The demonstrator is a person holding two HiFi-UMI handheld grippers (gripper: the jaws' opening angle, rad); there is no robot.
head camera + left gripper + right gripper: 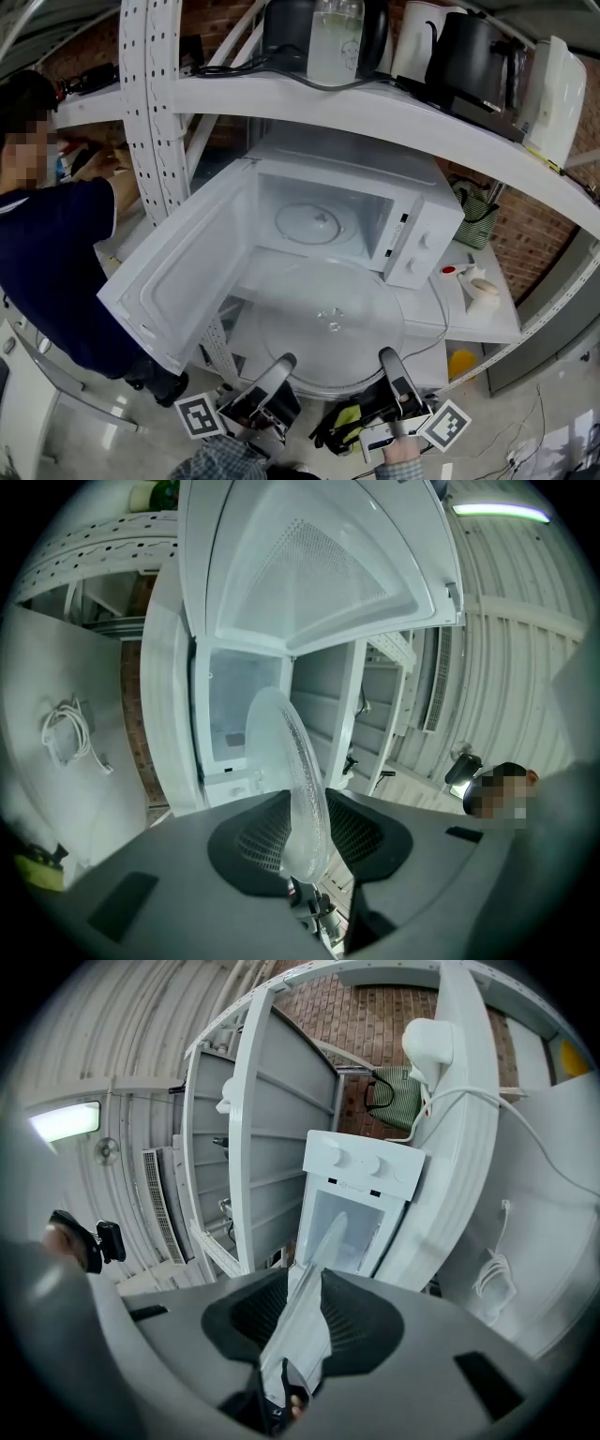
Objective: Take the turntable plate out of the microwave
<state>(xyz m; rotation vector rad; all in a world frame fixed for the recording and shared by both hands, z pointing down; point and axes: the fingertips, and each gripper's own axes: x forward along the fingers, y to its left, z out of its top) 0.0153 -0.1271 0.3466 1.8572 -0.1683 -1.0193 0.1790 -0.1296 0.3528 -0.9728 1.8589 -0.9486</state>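
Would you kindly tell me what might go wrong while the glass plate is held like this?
The left tongs and right tongs pinch the plate only at its near rim, so it could sag, slip out and break. The open door stands close on its left; swinging that way might knock the glass. A person stands just beyond the door.

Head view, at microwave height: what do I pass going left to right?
A person in a dark top → open microwave door → turntable plate → microwave control panel → green checked bag.
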